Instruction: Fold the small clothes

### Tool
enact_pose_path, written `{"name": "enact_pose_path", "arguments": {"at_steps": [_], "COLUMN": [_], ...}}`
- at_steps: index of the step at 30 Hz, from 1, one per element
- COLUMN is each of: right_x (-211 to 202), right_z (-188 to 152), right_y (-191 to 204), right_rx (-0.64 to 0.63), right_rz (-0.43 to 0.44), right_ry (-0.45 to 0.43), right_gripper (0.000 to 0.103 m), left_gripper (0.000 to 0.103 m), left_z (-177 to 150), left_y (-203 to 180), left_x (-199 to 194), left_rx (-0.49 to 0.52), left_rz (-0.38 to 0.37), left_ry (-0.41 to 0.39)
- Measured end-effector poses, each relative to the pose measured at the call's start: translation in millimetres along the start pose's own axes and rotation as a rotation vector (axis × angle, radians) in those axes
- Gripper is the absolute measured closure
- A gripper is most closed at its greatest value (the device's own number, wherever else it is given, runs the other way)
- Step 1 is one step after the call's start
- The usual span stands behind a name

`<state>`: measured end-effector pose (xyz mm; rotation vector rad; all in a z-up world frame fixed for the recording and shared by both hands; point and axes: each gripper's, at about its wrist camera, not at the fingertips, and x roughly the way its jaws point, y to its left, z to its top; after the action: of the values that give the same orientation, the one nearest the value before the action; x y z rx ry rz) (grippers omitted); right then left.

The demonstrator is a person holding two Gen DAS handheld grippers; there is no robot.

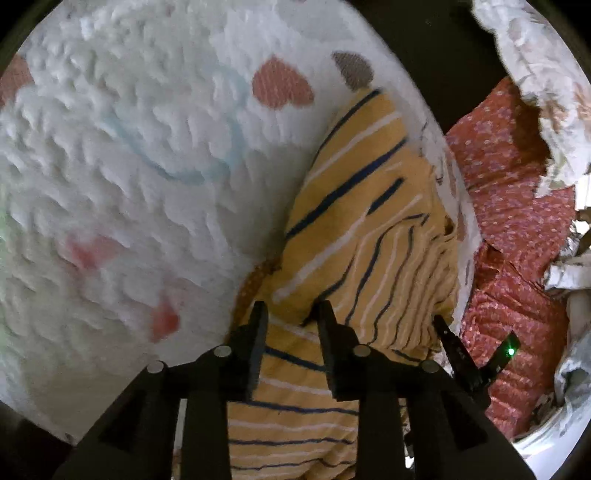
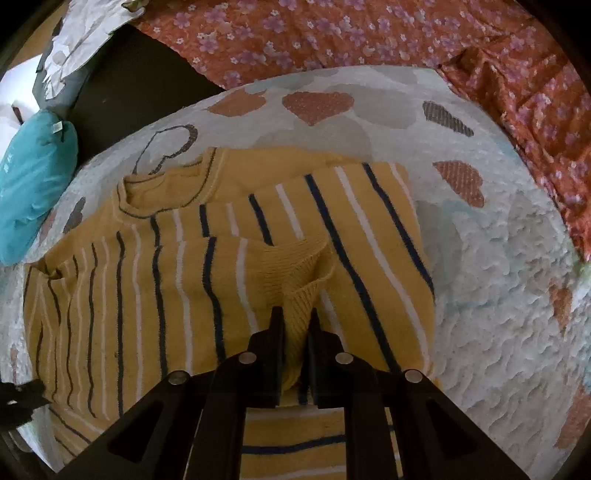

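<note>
While the sweater [image 2: 229, 280] lies on the blanket [image 2: 498, 314] | our right gripper [image 2: 294, 321] pinches its cuff [image 2: 299, 291] | left gripper [image 1: 291, 314] fingers parted, holding nothing.

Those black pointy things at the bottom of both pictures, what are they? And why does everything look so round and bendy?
They are grabbing tools, like big tongs. A person holds one in each hand, and each has a small camera looking along its two fingers. The camera lens bends the picture, so it looks round.

One picture comes from the left gripper, the other from the right gripper.

A yellow striped sweater lies on a white bumpy blanket with hearts. Around that is orange flowery cloth, and a teal bundle sits at one side.

The right gripper's fingers are pinching a ribbed cuff of the sweater. The left gripper's fingers are apart, with sweater fabric between them; whether they grip it, I cannot tell.
</note>
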<state>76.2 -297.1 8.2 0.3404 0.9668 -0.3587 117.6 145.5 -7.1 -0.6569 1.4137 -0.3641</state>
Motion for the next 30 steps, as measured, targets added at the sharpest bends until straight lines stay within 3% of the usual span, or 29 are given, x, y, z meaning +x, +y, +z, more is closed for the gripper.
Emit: {"name": "enact_pose_path", "arguments": {"at_steps": [3, 7, 10, 12, 13, 14, 16, 19, 20, 22, 30], "right_x": [-10.6, -22.2, -10.8, -2.7, -7.8, -14.2, -34.4, -59.6, -63.3, -66.1, -13.9], "right_z": [4.6, 12.5, 15.9, 15.9, 16.1, 15.6, 16.4, 21.5, 24.5, 26.7, 30.1], "right_y": [1.8, -10.2, -18.1, -20.7, -23.6, -26.0, -33.0, -33.4, -28.9, -14.4, 69.4], "right_rx": [-0.022, 0.007, -0.005, -0.012, 0.004, 0.023, 0.075, 0.081, 0.063, 0.026, -0.031], "right_rz": [-0.018, -0.064, -0.098, -0.099, -0.109, -0.108, -0.111, -0.126, -0.114, -0.079, 0.161], "right_ry": [-0.036, -0.084, -0.052, -0.006, -0.021, -0.044, -0.109, -0.173, -0.171, -0.156, -0.02], "right_gripper": [0.092, 0.092, 0.091, 0.083, 0.075, 0.06, 0.046, 0.048, 0.059, 0.067, 0.068], "left_gripper": [0.077, 0.073, 0.073, 0.073, 0.073, 0.073, 0.071, 0.071, 0.07, 0.07, 0.07], "left_z": [3.9, 14.5, 18.6, 18.6, 17.7, 16.1, 13.9, 16.5, 19.3, 24.6, 42.5], "left_y": [4.1, 8.1, -4.7, -22.7, -33.0, -41.7, -60.0, -71.8, -70.3, -64.1, -34.0], "left_x": [-24.6, -46.4, -39.8, -25.8, -17.6, -11.2, 2.1, 25.6, 35.9, 49.2, 44.6], "left_rx": [0.02, 0.035, 0.082, 0.117, 0.143, 0.167, 0.217, 0.232, 0.219, 0.188, 0.076], "left_rz": [0.001, 0.085, 0.126, 0.122, 0.122, 0.122, 0.117, 0.115, 0.135, 0.179, 0.08], "left_ry": [-0.077, -0.203, -0.225, -0.219, -0.213, -0.207, -0.193, -0.144, -0.12, -0.096, -0.074]}}
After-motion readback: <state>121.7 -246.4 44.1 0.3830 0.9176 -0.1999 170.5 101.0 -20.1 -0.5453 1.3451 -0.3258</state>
